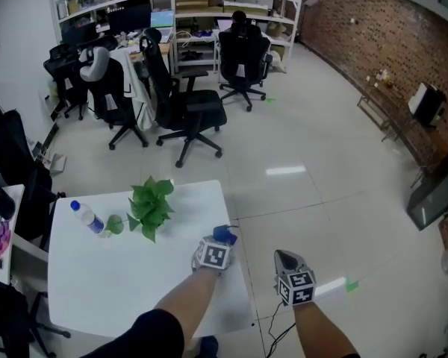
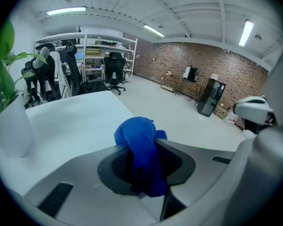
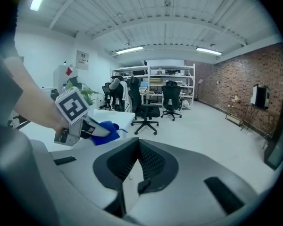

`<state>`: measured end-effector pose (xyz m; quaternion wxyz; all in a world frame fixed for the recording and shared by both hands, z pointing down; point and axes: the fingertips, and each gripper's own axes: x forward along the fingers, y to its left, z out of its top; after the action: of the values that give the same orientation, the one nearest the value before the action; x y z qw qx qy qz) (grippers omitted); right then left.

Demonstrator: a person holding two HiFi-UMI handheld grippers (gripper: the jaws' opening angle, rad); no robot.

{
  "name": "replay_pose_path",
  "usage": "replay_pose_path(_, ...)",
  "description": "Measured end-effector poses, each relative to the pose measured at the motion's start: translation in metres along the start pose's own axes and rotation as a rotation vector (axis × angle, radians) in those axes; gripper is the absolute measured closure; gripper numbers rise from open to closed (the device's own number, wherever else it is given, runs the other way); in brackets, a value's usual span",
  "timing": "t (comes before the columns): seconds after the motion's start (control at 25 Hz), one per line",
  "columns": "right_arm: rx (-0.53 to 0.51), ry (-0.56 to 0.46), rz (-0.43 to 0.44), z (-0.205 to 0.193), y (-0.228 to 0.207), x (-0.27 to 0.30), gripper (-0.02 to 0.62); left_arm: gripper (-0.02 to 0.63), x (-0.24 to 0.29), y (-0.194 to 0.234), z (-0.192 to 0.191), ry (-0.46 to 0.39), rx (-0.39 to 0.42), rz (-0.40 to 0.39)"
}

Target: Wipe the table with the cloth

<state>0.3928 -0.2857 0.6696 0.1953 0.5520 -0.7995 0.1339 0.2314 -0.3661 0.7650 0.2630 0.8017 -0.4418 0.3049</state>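
One white table (image 1: 119,274) fills the near scene, its top bare from the centre to 6 o'clock, which looks like the widest room for strokes. At its 12 o'clock stands a potted plant (image 1: 151,203), with a water bottle (image 1: 87,217) at about 10 o'clock; both would hem in a sweep that way. The left gripper (image 1: 221,239) is clamped on the blue cloth (image 1: 225,234), bunched so a wad pokes past the jaws as a wiping pad, at the table's 3 o'clock edge, where an outward push would run off. The right gripper (image 1: 287,259), jaws closed on nothing, hangs beyond that edge over the floor, probably to stay clear.
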Motion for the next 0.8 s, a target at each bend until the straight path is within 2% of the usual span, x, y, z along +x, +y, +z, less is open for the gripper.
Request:
replay_pose_path(0.24,-0.033,0.02,0.012,-0.007,-0.004,-0.005,0.578,0.514,-0.038,-0.036,-0.033,0.0,-0.077,-0.038)
replay_pose_path(0.32,-0.028,0.015,0.011,-0.006,-0.008,-0.009,0.578,0.513,-0.042,-0.04,-0.044,-0.003,-0.071,-0.04)
replay_pose_path(0.48,-0.021,0.018,-0.001,-0.009,-0.011,-0.017,0.578,0.513,-0.024,-0.019,-0.021,-0.017,-0.016,-0.001)
replay_pose_path(0.64,-0.013,0.032,-0.024,-0.016,-0.012,-0.03,0.578,0.514,-0.001,-0.003,0.0,-0.039,-0.002,0.016)
replay_pose_path(0.8,-0.024,0.027,-0.03,-0.014,-0.012,-0.044,0.578,0.514,-0.012,-0.001,0.007,-0.095,0.015,0.033)
